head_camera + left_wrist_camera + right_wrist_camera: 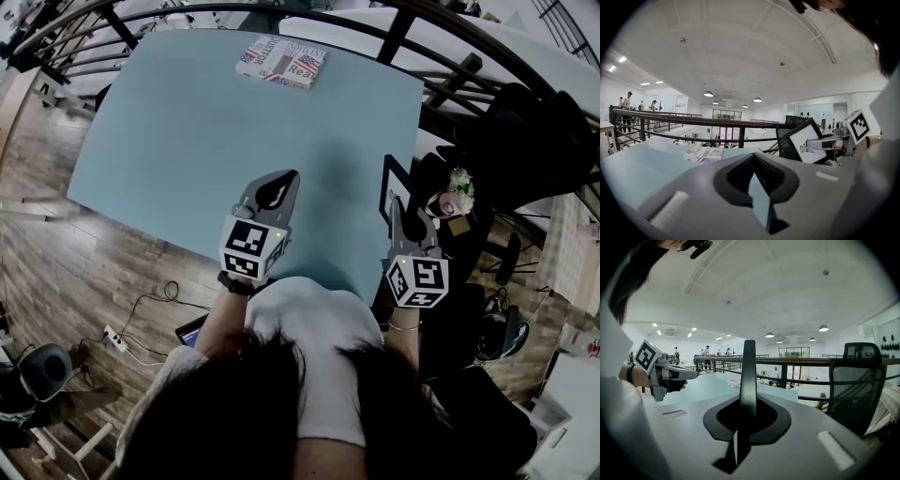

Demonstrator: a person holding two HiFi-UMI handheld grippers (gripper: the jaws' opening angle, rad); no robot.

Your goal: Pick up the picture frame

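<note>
The picture frame [385,178], black-edged with a white drawing in it, hangs upright past the right edge of the light blue table [187,141]. My right gripper [392,202] is shut on it. The left gripper view shows its face [806,143], with the right gripper [811,144] clamped on its right side. In the right gripper view it is a dark edge-on bar [749,371] rising between the jaws. My left gripper [284,180] hovers over the table's near edge, jaws together, holding nothing. The right gripper view shows it [691,375] at the left.
A flag-printed box [281,62] lies at the table's far edge. A black railing [403,23] curves behind the table. At the right are a black office chair [855,390] and a small flower pot [457,192]. People stand far off at the railing [626,101].
</note>
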